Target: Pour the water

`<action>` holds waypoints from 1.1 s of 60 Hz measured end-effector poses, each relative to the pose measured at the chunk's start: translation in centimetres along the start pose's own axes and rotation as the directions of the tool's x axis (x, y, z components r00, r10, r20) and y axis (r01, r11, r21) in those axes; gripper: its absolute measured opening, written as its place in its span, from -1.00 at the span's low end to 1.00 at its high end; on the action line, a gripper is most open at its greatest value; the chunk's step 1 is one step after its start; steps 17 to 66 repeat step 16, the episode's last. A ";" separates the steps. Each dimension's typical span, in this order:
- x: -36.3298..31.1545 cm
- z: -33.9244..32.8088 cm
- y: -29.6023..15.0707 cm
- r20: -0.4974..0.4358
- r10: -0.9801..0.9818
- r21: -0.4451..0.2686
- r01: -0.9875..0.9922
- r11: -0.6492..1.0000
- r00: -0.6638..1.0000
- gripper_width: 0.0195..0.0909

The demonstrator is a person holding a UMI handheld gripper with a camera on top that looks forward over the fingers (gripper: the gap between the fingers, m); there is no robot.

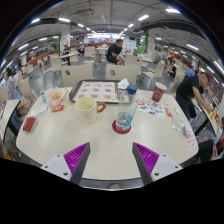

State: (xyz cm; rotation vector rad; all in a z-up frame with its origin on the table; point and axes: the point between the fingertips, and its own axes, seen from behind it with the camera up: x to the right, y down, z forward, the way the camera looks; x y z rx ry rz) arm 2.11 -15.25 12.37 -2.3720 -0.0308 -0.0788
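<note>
A clear plastic water bottle [125,110] with a blue label and white cap stands upright on the round pale table [110,145], beyond my fingers and a little right of centre. A cream mug [87,108] stands to its left. My gripper [112,160] hovers low over the table's near side, open, with its purple pads [76,156] wide apart and nothing between them. Both bottle and mug are well ahead of the fingertips.
A red cup [158,92] stands at the right, a small red object [29,124] at the left edge, a snack bag [56,98] beside the mug. A patterned board [98,90] lies at the far side. People sit around: one opposite [116,51], one right [190,90].
</note>
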 end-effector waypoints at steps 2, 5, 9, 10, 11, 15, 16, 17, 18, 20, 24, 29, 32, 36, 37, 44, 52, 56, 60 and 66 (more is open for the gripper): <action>-0.5 -0.5 0.0 0.002 -0.003 0.003 0.003 1.000 1.000 0.85; -0.9 -1.1 0.1 0.003 -0.007 0.006 0.007 1.000 1.000 0.84; -1.5 -1.7 0.4 0.004 -0.007 0.006 0.007 1.000 1.000 0.84; -1.6 -1.7 0.4 0.002 -0.011 0.006 0.011 1.000 1.000 0.84; -1.6 -1.8 0.4 0.000 -0.017 0.007 0.017 1.000 1.000 0.83; -2.1 -2.1 0.4 0.000 -0.035 0.019 0.035 0.999 0.999 0.83; -2.3 -2.2 0.5 0.006 -0.038 0.016 0.038 0.999 0.999 0.83; -2.3 -2.2 0.5 0.006 -0.038 0.016 0.038 0.999 0.999 0.83; -2.3 -2.2 0.5 0.006 -0.038 0.016 0.038 0.999 0.999 0.83; -2.3 -2.2 0.5 0.006 -0.038 0.016 0.038 0.999 0.999 0.83; -2.3 -2.2 0.5 0.006 -0.038 0.016 0.038 0.999 0.999 0.83; -2.3 -2.2 0.5 0.006 -0.038 0.016 0.038 0.999 0.999 0.83; -2.3 -2.2 0.5 0.006 -0.038 0.016 0.038 0.999 0.999 0.83; -2.3 -2.2 0.5 0.006 -0.038 0.016 0.038 0.999 0.999 0.83; -2.3 -2.2 0.5 0.006 -0.038 0.016 0.038 0.999 0.999 0.83; -2.3 -2.2 0.5 0.006 -0.038 0.016 0.038 0.999 0.999 0.83; -2.3 -2.2 0.5 0.006 -0.038 0.016 0.038 0.999 0.999 0.83; -2.3 -2.2 0.5 0.006 -0.038 0.016 0.038 0.999 0.999 0.83; -2.3 -2.2 0.5 0.006 -0.038 0.016 0.038 0.999 0.999 0.83; -2.3 -2.2 0.5 0.006 -0.038 0.016 0.038 0.999 0.999 0.83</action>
